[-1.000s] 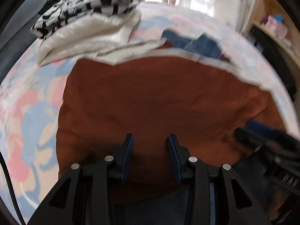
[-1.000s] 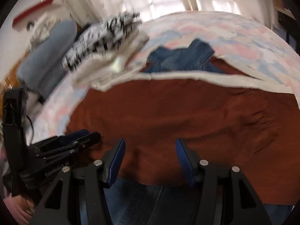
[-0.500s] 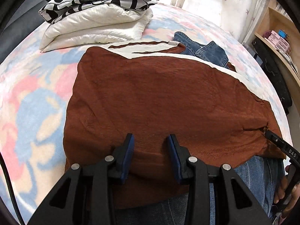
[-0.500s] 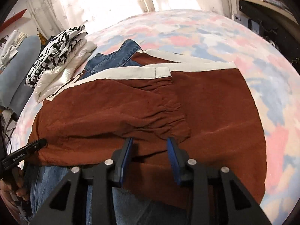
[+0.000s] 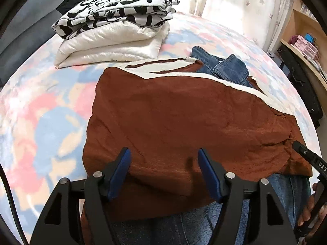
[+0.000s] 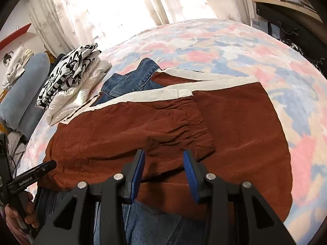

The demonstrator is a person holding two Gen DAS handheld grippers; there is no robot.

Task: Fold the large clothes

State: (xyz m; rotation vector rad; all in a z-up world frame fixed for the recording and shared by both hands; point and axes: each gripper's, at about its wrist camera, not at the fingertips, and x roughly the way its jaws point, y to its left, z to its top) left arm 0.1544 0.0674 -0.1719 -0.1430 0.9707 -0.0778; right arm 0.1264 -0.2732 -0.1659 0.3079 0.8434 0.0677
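A rust-brown garment (image 5: 184, 118) with cream trim lies spread across the near half of the bed (image 5: 40, 106), its lower hem draped over the near edge above the person's jeans. The left gripper (image 5: 164, 161) hovers over that hem; its jaws have just been opening and stand wide, nothing pinched between them. The right gripper (image 6: 163, 162) sits at the gathered fold near the near edge, jaws narrower, cloth lying between the blue pads; I cannot tell if they press it. A denim piece (image 6: 130, 81) pokes out beyond the garment's far edge. Toward the far left corner rests a folded stack: a black-and-white print (image 5: 118, 14) on a white padded garment (image 5: 114, 42).
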